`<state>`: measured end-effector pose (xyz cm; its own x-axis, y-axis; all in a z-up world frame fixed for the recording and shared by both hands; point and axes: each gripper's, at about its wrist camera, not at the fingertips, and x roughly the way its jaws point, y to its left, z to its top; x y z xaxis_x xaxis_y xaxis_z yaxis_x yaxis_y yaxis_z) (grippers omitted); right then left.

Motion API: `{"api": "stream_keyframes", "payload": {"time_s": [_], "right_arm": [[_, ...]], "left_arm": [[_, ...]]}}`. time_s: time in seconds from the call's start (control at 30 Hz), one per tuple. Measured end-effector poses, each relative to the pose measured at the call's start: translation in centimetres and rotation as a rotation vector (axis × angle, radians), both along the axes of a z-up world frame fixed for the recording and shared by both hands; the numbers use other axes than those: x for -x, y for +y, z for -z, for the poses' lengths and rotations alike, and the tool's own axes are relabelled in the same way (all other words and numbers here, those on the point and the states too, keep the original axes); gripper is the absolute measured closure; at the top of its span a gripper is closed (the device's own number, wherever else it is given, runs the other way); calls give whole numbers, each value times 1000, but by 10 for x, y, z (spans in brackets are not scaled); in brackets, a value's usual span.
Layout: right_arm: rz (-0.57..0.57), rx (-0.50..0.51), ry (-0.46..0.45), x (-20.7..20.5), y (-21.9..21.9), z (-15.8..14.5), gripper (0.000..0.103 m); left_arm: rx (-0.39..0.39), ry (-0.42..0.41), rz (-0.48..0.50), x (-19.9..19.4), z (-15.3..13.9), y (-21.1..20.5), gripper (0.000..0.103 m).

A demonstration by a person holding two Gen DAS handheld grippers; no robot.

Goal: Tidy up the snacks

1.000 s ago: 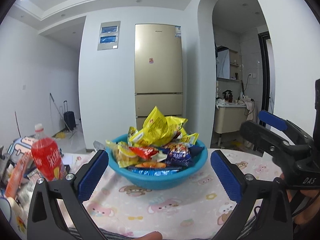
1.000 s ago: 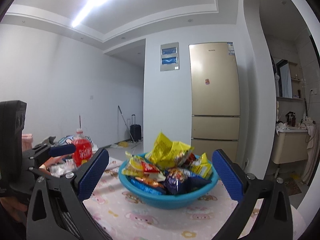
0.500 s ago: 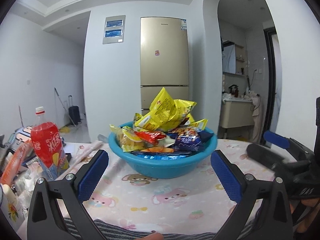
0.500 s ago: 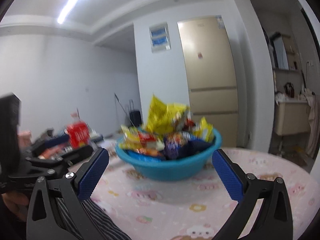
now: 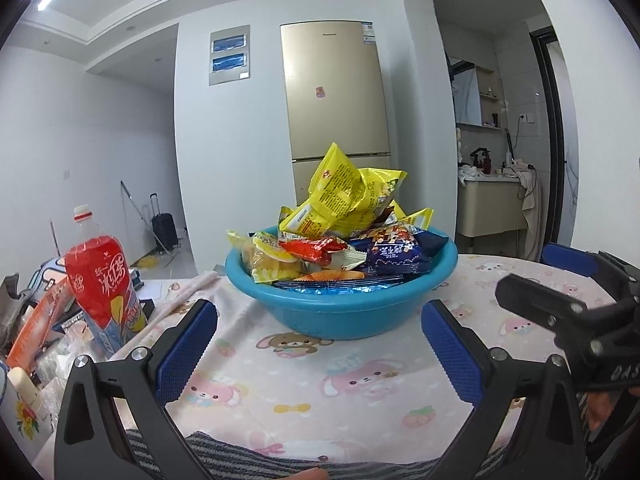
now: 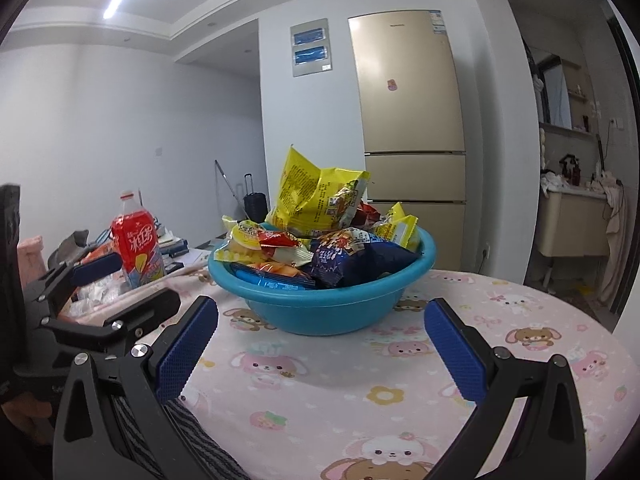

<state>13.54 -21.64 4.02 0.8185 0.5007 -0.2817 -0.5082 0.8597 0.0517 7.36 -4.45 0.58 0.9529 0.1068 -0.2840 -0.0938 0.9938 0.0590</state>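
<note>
A blue plastic basin [image 5: 340, 312] [image 6: 320, 308] stands on the table, heaped with snack packets. A big yellow bag [image 5: 348, 196] [image 6: 312, 196] tops the pile. A dark blue packet [image 5: 394, 256] [image 6: 344, 260] and a red packet [image 5: 316, 248] lie at the front. My left gripper [image 5: 320, 344] is open and empty, just in front of the basin. My right gripper [image 6: 320, 344] is open and empty, also in front of the basin. Each gripper shows in the other's view, the right one [image 5: 560, 292] and the left one [image 6: 100, 288].
A red drink bottle [image 5: 102, 280] [image 6: 138, 248] stands left of the basin among cluttered packets and boxes [image 5: 36, 320]. The round table wears a pink cartoon cloth [image 5: 320, 380]. A gold fridge [image 5: 336, 92] stands behind. A striped sleeve [image 5: 260, 456] lies at the near edge.
Both grippers have dropped lower and moved closer to the basin, which now looks larger. Both stayed open.
</note>
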Motion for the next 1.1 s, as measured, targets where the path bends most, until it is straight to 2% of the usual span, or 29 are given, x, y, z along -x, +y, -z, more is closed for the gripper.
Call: {"api": "stream_keyframes", "payload": {"time_s": [0.37,1.1], "right_arm": [[-37,54,5,2,12,5,0],[-31,43,13,1,10,4,0]], "left_arm": [[11,-1,-17,0,0,4,0],[11,14,-2,-2,4,1,0]]}}
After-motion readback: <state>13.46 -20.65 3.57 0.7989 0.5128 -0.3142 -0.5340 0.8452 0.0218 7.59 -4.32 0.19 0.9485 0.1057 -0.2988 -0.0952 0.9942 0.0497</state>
